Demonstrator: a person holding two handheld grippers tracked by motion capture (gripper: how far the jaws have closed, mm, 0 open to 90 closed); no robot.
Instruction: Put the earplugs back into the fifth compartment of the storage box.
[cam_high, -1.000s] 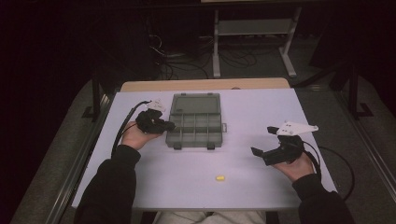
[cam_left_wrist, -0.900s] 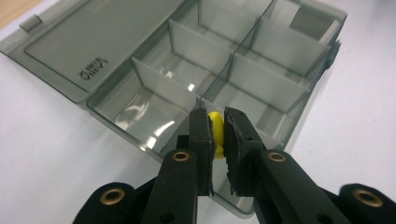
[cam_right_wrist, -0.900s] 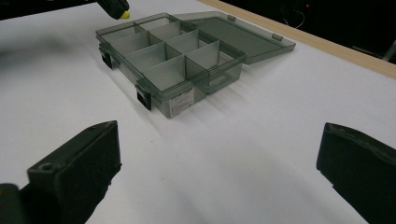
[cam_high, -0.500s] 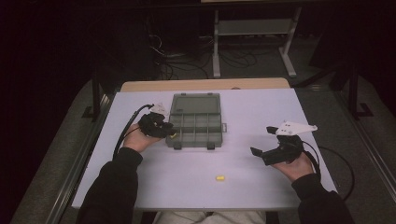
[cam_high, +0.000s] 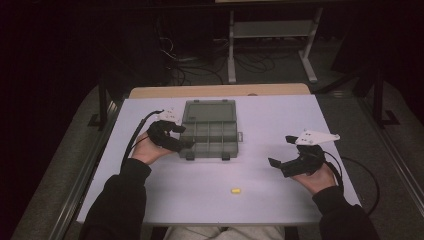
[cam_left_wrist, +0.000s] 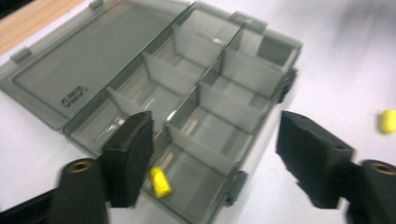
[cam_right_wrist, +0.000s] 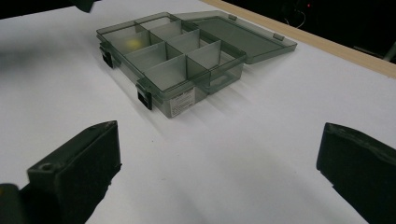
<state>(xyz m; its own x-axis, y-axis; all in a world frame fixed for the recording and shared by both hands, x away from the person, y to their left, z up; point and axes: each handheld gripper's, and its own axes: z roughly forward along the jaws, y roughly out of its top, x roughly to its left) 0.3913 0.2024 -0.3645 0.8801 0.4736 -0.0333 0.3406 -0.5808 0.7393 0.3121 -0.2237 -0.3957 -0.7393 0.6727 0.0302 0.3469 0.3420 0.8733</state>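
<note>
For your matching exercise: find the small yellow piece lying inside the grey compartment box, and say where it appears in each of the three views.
High view: cannot be made out; the left gripper covers that near-left corner of the compartment box.
Left gripper view: the yellow piece in the box lies bottom centre-left, in the nearest corner compartment.
Right gripper view: a yellow blur through the far-left compartment's wall.
Shared landmark: the box's open lid.

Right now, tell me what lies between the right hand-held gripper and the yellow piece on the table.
Nothing: in the high view only bare white table separates the right hand-held gripper from the yellow piece. The organizer box sits farther back.
</note>
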